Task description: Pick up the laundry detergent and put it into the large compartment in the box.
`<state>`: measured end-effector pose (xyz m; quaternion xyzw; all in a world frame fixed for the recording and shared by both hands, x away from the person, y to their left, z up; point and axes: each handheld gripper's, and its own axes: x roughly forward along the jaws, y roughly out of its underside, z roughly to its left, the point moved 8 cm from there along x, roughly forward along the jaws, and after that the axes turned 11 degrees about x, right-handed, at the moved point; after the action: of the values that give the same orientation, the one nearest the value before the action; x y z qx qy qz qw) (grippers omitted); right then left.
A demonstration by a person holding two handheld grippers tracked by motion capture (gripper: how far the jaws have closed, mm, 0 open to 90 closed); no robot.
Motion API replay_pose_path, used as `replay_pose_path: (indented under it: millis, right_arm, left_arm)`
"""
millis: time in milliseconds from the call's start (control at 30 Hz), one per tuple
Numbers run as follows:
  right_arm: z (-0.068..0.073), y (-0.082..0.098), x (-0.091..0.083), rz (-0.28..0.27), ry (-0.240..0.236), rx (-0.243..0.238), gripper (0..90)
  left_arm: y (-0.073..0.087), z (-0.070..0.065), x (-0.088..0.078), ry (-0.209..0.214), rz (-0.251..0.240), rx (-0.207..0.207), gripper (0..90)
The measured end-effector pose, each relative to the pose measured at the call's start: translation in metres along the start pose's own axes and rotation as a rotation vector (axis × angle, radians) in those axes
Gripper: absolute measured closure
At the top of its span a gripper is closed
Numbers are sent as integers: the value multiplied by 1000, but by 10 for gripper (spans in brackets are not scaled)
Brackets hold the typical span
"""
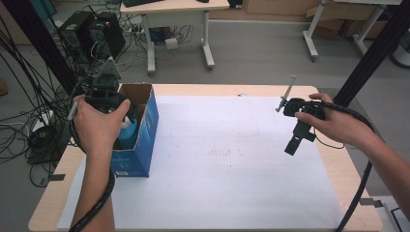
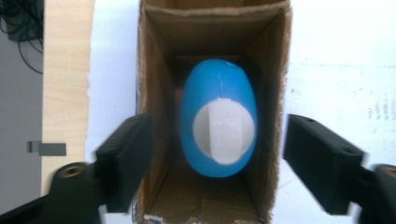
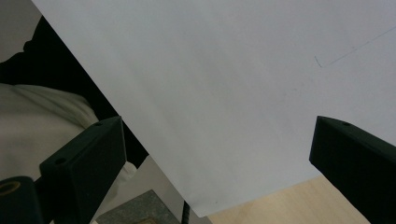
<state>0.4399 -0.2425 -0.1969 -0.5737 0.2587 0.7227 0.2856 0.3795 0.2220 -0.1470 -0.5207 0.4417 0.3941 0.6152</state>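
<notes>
A blue bottle (image 2: 218, 122) with a white cap stands upright inside a tall open cardboard box (image 2: 156, 93), blue on the outside (image 1: 145, 130), at the table's left. In the high view the bottle (image 1: 128, 135) peeks out beside the person's left hand. My left gripper (image 2: 217, 158) hovers over the box mouth, jaws apart and wider than the bottle, not touching it. The left gripper (image 1: 109, 96) sits under that hand. My right gripper (image 1: 295, 142) hangs over the right side of the white sheet (image 1: 232, 159), and its jaws (image 3: 219, 158) stand wide with nothing between them.
The white sheet covers most of the wooden table (image 1: 333, 164). Cables and computer towers (image 1: 92, 31) crowd the floor at the far left. A desk (image 1: 179, 7) stands behind, and a black post (image 1: 372, 53) rises at the right.
</notes>
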Motion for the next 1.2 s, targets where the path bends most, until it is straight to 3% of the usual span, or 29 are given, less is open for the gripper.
replay_pose_path:
  millis: [167,633,933,1200]
  right_arm:
    - [-1,0,-2,-7,3,0,36]
    - [-5,1,-16,-23,16,9,37]
    - [-13,3,-20,-37,11,20,37]
    - [-17,7,-23,-50,10,26,37]
  left_arm:
    - [0,-8,-14,13,-21,17,113]
    - [-8,-42,-43,28,-55,96,55]
    - [-17,-72,-50,46,-52,170,54]
    - [-21,-89,-52,59,-40,221,53]
